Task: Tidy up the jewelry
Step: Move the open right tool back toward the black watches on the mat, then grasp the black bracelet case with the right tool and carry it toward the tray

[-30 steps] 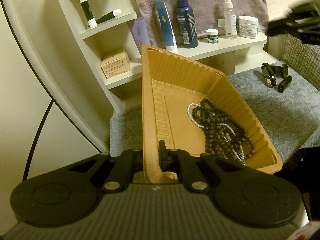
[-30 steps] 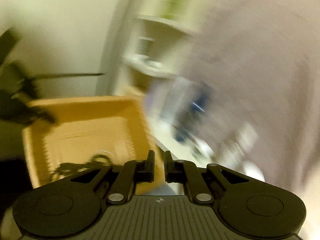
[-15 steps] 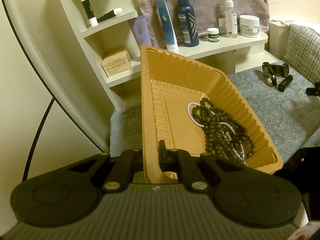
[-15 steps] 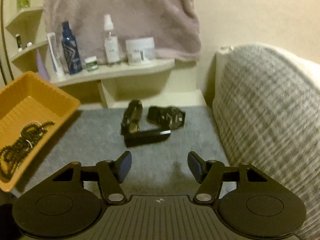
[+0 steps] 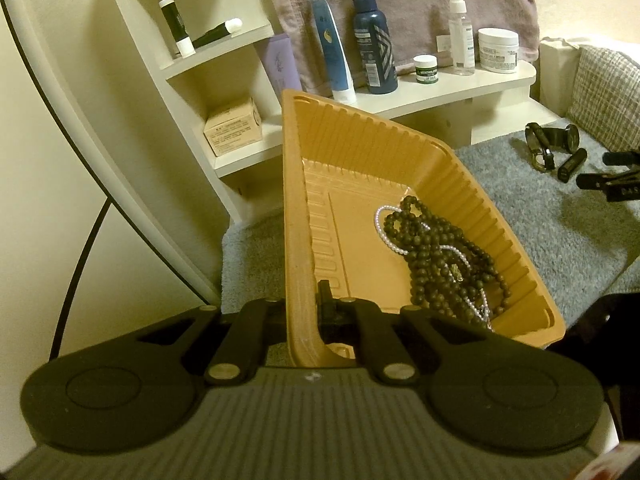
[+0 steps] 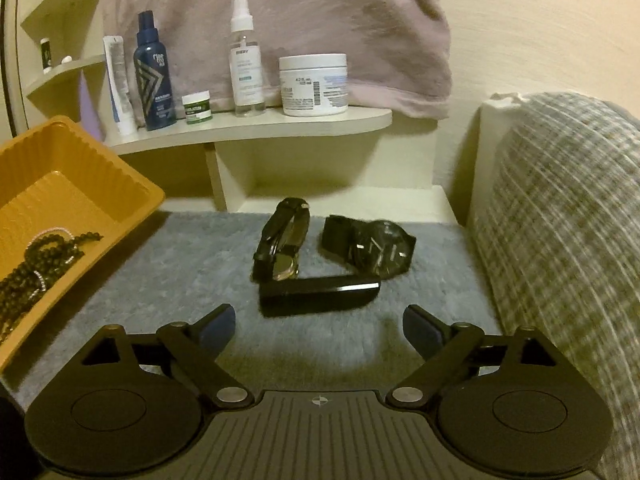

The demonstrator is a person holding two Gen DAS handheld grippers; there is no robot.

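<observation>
Open lane: bare grey mat (image 6: 168, 280) at centre of the right wrist view, between the orange tray (image 6: 120, 200) at left and the watches (image 6: 372, 248), is free.
Ahead: a black bar (image 6: 320, 294) lies just beyond the right gripper (image 6: 318, 326), whose jaws have just been opening, nothing between them.
Right side: a checked cushion (image 6: 560, 240) walls the right edge.
Above: the shelf (image 6: 280, 130) of bottles overhangs the mat's far end.
Left view: the tray's wall fills the centre, pinched by the left gripper (image 5: 310, 308).

Ribbed, matt tan plastic tray (image 5: 460, 184); fuzzy grey cloth mat (image 6: 192, 276); glossy black tube (image 6: 320, 294), lower centre; matt dark beads (image 5: 440, 264).
</observation>
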